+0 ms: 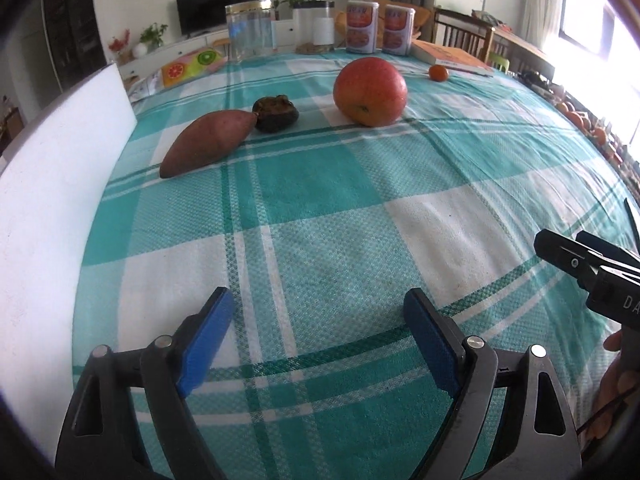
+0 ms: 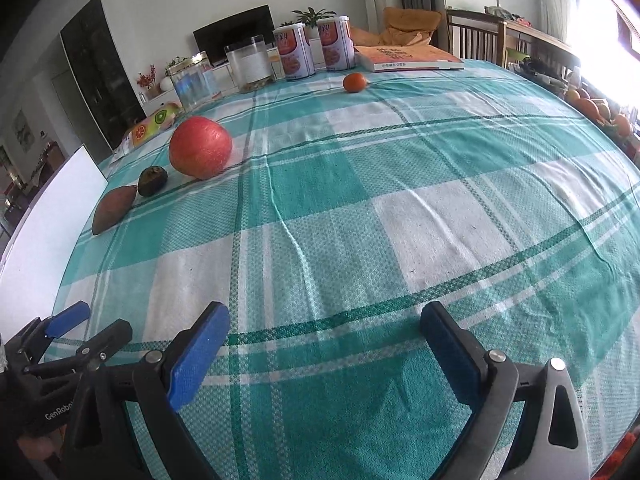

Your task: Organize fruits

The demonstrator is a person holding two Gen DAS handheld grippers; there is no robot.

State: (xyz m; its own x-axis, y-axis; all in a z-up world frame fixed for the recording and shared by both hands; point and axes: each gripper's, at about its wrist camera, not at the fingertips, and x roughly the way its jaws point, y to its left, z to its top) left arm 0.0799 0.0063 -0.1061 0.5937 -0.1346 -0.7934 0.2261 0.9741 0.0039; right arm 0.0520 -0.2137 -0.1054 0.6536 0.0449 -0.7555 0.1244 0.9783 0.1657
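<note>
Left wrist view: sweet potato [image 1: 208, 142] lies diagonally, tip toward dark fruit [image 1: 276, 114]; both tongs released.

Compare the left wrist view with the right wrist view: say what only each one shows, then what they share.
Only the left wrist view shows the left gripper head-on, open over bare cloth, with the person's fingers at the right edge.

Only the right wrist view shows the right gripper head-on, also open and empty.

Both show the checked tablecloth, sweet potato, dark fruit, large red-orange fruit, small orange, two cans, book, clear jars and white board.
</note>
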